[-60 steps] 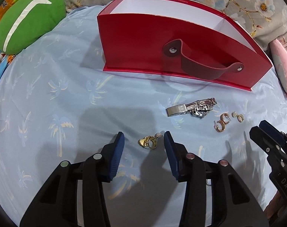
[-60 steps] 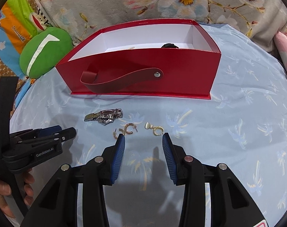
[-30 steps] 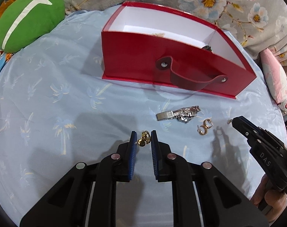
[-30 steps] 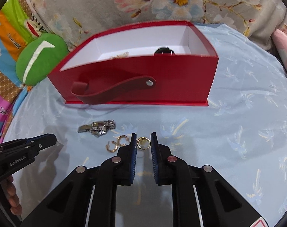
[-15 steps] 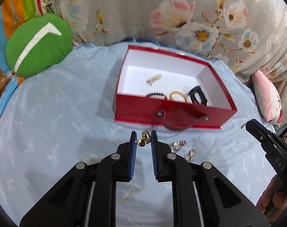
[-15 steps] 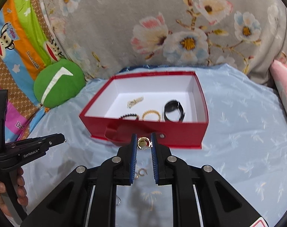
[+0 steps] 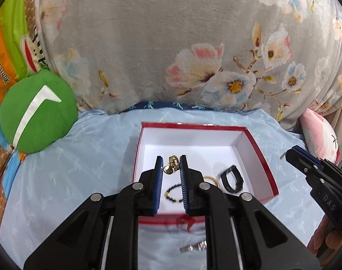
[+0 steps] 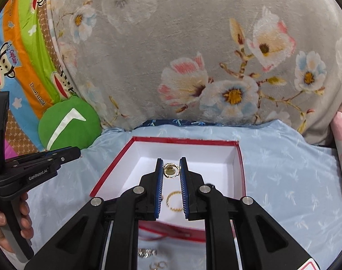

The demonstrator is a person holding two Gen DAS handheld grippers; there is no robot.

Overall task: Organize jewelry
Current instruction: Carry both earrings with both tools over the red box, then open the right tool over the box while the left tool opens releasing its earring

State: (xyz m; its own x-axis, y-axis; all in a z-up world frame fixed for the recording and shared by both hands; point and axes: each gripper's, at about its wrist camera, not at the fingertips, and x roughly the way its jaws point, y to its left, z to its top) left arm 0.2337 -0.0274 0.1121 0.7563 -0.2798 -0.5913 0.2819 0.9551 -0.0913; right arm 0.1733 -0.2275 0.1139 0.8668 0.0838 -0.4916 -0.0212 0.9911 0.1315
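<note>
My left gripper (image 7: 171, 163) is shut on a gold earring with a heart charm (image 7: 171, 167), held in the air over the red box (image 7: 264, 159) with a white inside. My right gripper (image 8: 171, 165) is shut on a gold hoop earring (image 8: 171, 171), also above the red box (image 8: 107, 175). In the box lie a black beaded bracelet (image 7: 172, 191), a gold bracelet (image 8: 174, 201) and a black ring-shaped piece (image 7: 231, 180). A silver watch clasp (image 7: 194, 246) and gold earrings (image 8: 146, 253) lie on the blue sheet in front of the box.
A green round cushion (image 7: 35, 112) sits at the left of the bed. A grey floral blanket (image 7: 171, 45) rises behind the box, and a pink pillow (image 7: 321, 135) lies at the right. The other gripper (image 7: 319, 180) (image 8: 33, 168) shows at each view's side, held by a hand (image 8: 11, 227).
Both grippers have risen from the sheet with their earrings and now hang over the box's inside. The box's contents have come into full view.
</note>
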